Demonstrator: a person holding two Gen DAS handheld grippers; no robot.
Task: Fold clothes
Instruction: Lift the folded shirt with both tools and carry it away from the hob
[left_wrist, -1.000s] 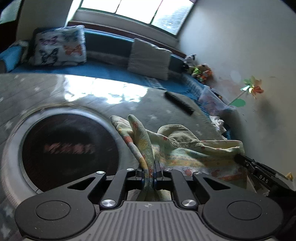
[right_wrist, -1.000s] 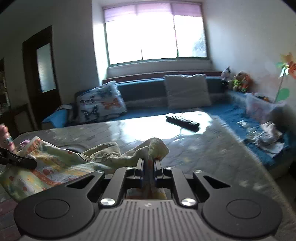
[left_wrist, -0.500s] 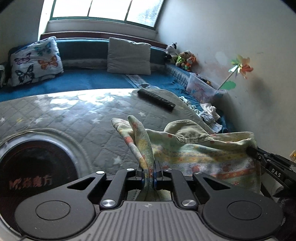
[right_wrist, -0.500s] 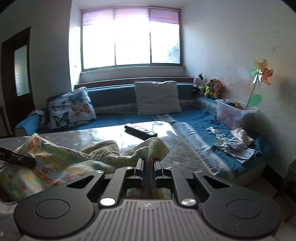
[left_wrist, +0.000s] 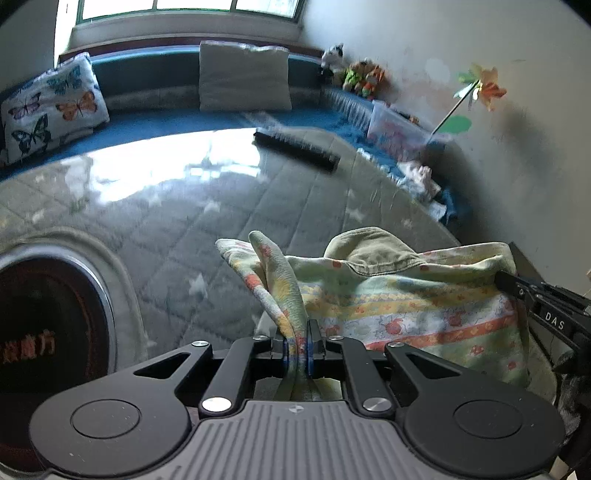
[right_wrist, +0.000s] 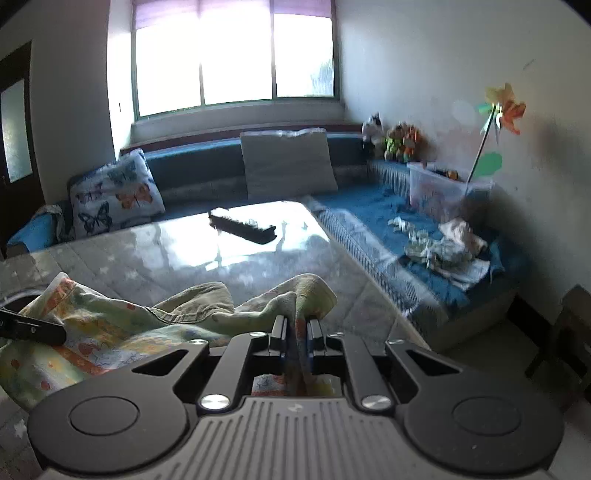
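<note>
Garment (left_wrist: 399, 295), one piece with a pale floral print, hangs stretched between two tools above the quilted bench (left_wrist: 207, 206). Left tool (left_wrist: 297, 334) pinches one bunched edge tight between its closed jaws; right tool (right_wrist: 296, 328) is clamped on the opposite edge the same way, and shows in the left view as a black tip (left_wrist: 517, 288) at the cloth's far corner. One black remote (right_wrist: 242, 225) lies on the bench, well beyond the cloth. Two cushions lean on the sofa: one butterfly cushion (right_wrist: 114, 192), one grey cushion (right_wrist: 288, 162). One pinwheel (right_wrist: 502, 107) stands by the wall. Compared with half a second ago, both grips are unchanged, while more of the bench shows in the left view.
</note>
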